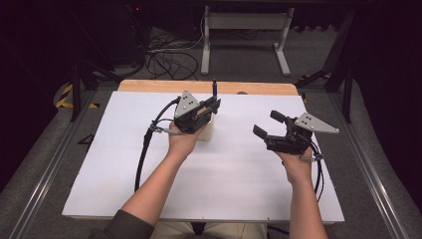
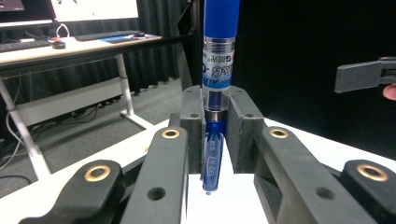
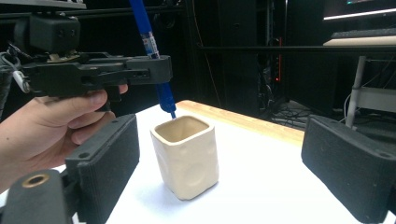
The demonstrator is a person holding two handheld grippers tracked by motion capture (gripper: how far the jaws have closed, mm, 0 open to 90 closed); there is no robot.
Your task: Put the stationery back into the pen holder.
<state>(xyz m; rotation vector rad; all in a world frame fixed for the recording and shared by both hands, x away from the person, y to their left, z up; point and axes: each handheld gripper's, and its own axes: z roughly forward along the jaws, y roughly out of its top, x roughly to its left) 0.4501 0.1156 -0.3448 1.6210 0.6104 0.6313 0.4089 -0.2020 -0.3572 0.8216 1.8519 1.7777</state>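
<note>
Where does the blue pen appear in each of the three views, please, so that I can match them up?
High view: the blue pen sticks up from the left gripper, above centre.
Left gripper view: upright at centre, clamped between the jaws.
Right gripper view: upper left, tip just above the cream cup.
Shared landmark: the white table.

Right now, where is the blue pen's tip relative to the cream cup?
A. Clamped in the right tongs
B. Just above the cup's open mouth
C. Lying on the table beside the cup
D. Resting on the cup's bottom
B. In the right gripper view the blue pen, clamped in the left tongs, ends just over the rim of the cream cup.
</note>
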